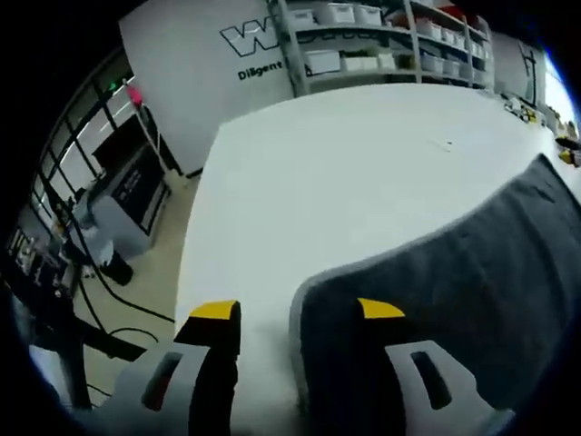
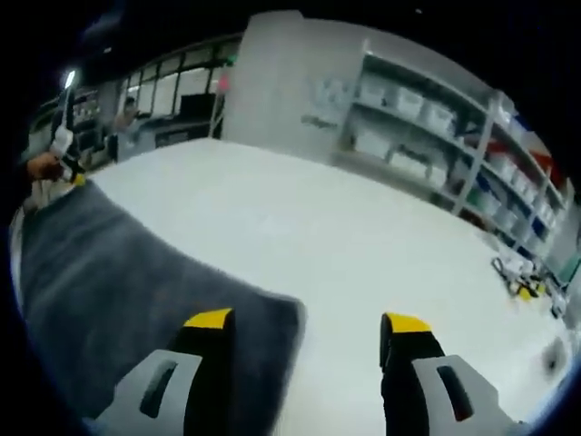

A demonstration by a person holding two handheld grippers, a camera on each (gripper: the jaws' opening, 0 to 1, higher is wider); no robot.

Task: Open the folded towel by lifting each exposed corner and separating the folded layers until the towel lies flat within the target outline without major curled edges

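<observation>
A dark grey towel (image 1: 463,282) with a paler hem lies spread on the white table (image 1: 345,173). In the left gripper view its rounded near corner (image 1: 304,295) sits between the jaws of my open left gripper (image 1: 298,313); the right jaw stands over the cloth, the left over bare table. In the right gripper view the towel (image 2: 109,282) stretches away to the left. Its corner (image 2: 292,313) reaches in between the jaws of my open right gripper (image 2: 307,322). At the towel's far end a hand (image 2: 41,168) holds the left gripper (image 2: 64,145).
Shelves with white bins (image 1: 363,36) (image 2: 427,127) line the wall behind the table. Small loose items (image 2: 517,272) lie near the table's right end. Left of the table's edge (image 1: 195,218) are floor, cables and a grey machine (image 1: 127,195).
</observation>
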